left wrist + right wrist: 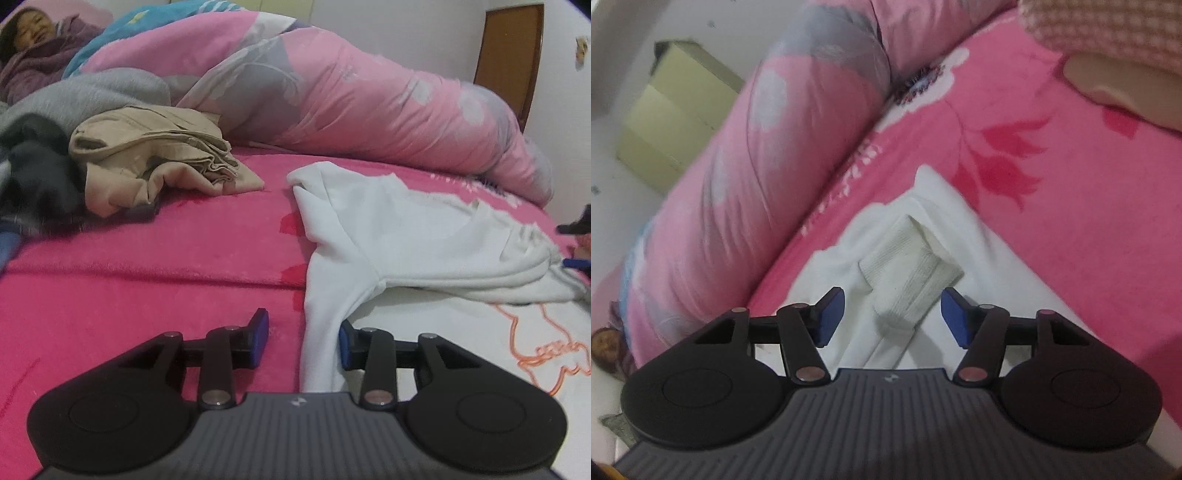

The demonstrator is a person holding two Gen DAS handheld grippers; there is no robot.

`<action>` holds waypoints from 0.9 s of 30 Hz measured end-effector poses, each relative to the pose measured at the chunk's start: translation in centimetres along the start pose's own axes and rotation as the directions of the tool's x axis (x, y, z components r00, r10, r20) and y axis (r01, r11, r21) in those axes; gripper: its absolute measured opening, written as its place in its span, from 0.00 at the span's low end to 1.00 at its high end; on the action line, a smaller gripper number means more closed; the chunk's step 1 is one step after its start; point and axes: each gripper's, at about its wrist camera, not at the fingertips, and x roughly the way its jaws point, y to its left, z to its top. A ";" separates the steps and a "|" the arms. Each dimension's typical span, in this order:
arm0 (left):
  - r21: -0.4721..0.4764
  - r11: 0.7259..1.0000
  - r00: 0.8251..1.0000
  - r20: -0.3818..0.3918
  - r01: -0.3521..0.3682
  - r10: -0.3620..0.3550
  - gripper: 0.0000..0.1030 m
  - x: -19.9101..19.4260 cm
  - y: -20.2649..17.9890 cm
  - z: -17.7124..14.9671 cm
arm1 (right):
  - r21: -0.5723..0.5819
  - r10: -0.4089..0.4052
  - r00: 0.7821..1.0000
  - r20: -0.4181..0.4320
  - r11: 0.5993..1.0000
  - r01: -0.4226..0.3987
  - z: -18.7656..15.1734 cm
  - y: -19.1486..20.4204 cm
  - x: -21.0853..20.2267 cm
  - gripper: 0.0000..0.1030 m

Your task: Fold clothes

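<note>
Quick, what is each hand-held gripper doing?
Left hand-held gripper: open, white top's edge between its pads.
Right hand-held gripper: open, above white cuff.

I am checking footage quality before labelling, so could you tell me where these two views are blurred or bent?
Left wrist view: the dark clothes at the left edge are smeared, the white top is sharp, and the door leans inward. Right wrist view: the pink quilt and box are soft, while the cuff stays clear.

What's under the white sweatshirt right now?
The white sweatshirt lies on the pink blanket, which shows around it. Whatever sits beneath its folded body is covered.
</note>
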 end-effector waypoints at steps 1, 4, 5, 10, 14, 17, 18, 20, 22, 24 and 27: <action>-0.003 1.000 1.000 0.001 0.002 -0.002 0.35 0.0 0.1 0.0 | -0.021 -0.016 1.000 -0.014 1.000 0.015 0.0 0.5 0.9 0.55; -0.014 1.000 1.000 0.005 0.008 -0.008 0.31 0.0 0.2 0.0 | -0.052 -0.099 0.995 -0.011 0.994 0.099 -0.4 0.8 2.3 0.32; -0.021 1.000 1.000 0.006 0.009 -0.009 0.29 -0.1 0.3 0.0 | -0.047 -0.107 0.994 -0.007 0.993 0.107 -0.4 0.7 2.4 0.12; -0.067 0.997 1.000 0.007 0.022 -0.022 0.17 -0.3 1.0 0.0 | -0.013 -0.048 0.998 0.041 0.999 0.049 -0.4 1.4 -0.3 0.05; -0.103 0.994 0.999 0.001 0.039 -0.040 0.12 -0.7 1.7 0.1 | -0.004 -0.002 0.996 0.089 1.000 0.002 -1.5 1.1 -4.5 0.05; -0.098 0.994 0.999 -0.003 0.040 -0.041 0.11 -1.0 1.6 0.1 | -0.019 -0.092 0.995 0.043 0.996 0.092 -2.8 -1.1 -4.1 0.05; -0.098 0.994 0.999 -0.005 0.041 -0.041 0.11 -1.0 1.6 0.0 | 0.002 -0.095 0.995 0.024 0.995 0.095 -3.2 -1.9 -3.7 0.05; -0.105 0.994 0.999 -0.011 0.043 -0.044 0.11 -1.0 1.8 0.0 | 0.006 -0.101 0.995 0.006 0.995 0.101 -3.8 -2.6 -3.5 0.06; -0.110 0.993 0.999 -0.017 0.044 -0.046 0.11 -1.0 1.9 0.0 | -0.035 -0.110 0.994 0.013 0.993 0.111 -4.1 -2.4 -4.0 0.08; -0.103 0.994 0.999 -0.024 0.040 -0.042 0.14 -1.1 1.8 0.0 | -0.068 -0.137 0.990 0.031 0.988 0.138 -4.1 -2.4 -4.7 0.12; -0.118 0.992 0.998 -0.035 0.051 -0.056 0.21 -1.6 2.1 0.1 | -0.091 -0.173 0.981 0.090 0.979 0.181 -3.3 -2.7 -6.1 0.15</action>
